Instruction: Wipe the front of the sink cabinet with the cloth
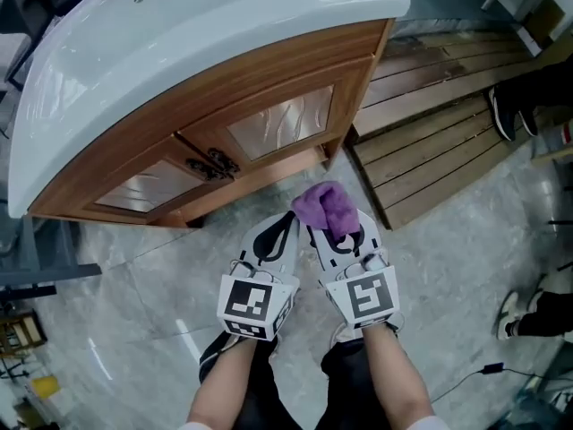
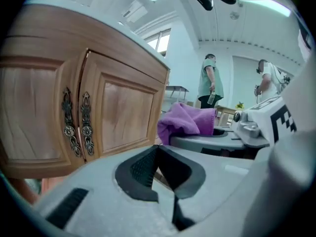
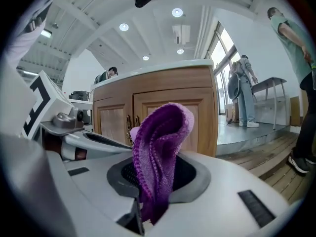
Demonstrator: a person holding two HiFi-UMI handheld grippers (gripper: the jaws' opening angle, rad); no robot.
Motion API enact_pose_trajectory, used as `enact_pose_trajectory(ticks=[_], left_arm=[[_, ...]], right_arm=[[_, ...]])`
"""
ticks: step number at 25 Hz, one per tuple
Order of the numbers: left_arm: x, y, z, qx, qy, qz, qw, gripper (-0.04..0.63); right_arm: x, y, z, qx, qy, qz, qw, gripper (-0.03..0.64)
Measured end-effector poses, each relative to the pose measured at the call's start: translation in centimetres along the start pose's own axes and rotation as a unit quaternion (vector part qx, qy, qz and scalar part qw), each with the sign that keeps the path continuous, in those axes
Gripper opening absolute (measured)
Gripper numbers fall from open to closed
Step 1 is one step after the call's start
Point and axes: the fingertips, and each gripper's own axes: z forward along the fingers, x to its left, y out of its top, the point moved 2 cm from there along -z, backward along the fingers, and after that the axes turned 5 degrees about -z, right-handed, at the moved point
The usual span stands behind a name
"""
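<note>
- R gripper (image 1: 338, 231): jaws clamped on the purple cloth (image 1: 327, 206). Cloth is bunched and sticks out fwd past the tips, along the jaw axis.
- Sink cabinet front (image 1: 269, 92) is straight ahead of the cloth, near but no contact yet. Right-hand door (image 1: 282, 124) is closest, door handles (image 1: 211, 164) off to the left.
- L gripper (image 1: 285, 229): just beside R, jaws closed together, nothing between them.
- Imo R does the wipe; needs a push fwd to land the cloth on the door.
</note>
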Motion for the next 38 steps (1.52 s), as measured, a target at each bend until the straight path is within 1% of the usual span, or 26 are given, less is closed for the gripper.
enact_pose_trajectory(ticks=[4, 8, 10, 13, 16, 19, 21, 23, 27, 31, 38], left_arm=[[-1.2, 4.0, -3.3, 0.009, 0.011, -0.011, 0.9998, 0.006], [-2.5, 8.1, -7.2, 0.017, 0.022, -0.024, 0.9993, 0.006], [-3.2, 10.2, -8.9, 0.021, 0.028, -0.032, 0.9989, 0.006], [-4.5, 13.3, -11.5, 0.025, 0.042, -0.048, 0.9976, 0.006], [-6.1, 16.6, -14.4, 0.020, 0.073, -0.060, 0.9953, 0.005], [-8.3, 20.2, -16.9, 0.013, 0.090, -0.059, 0.9940, 0.005], [-9.7, 22.4, -18.1, 0.008, 0.096, -0.057, 0.9937, 0.006], [-11.1, 24.1, -19.1, 0.006, 0.099, -0.053, 0.9937, 0.006], [-13.8, 26.6, -21.3, -0.005, 0.111, -0.040, 0.9929, 0.006], [-16.2, 27.8, -22.8, -0.012, 0.115, -0.031, 0.9927, 0.006], [-18.2, 28.7, -24.2, -0.023, 0.120, -0.021, 0.9923, 0.005]], right_arm=[[1.3, 3.9, -1.9, 0.017, 0.004, 0.019, 1.000, 0.080], [2.3, 9.1, -3.9, 0.032, 0.001, 0.047, 0.998, 0.080], [2.8, 11.4, -5.0, 0.029, 0.008, 0.055, 0.998, 0.080], [3.3, 15.3, -6.6, 0.029, 0.016, 0.056, 0.998, 0.080], [3.7, 19.3, -8.8, 0.035, 0.028, 0.054, 0.998, 0.080], [4.1, 23.4, -11.4, 0.035, 0.041, 0.054, 0.997, 0.080], [4.0, 25.8, -13.0, 0.030, 0.048, 0.055, 0.997, 0.080], [3.6, 28.0, -14.4, 0.024, 0.048, 0.045, 0.998, 0.080], [2.5, 31.3, -17.4, 0.014, 0.048, 0.040, 0.998, 0.080], [2.7, 33.5, -19.4, 0.004, 0.082, 0.052, 0.995, 0.078], [4.3, 35.5, -21.3, -0.011, 0.115, 0.025, 0.993, 0.078]])
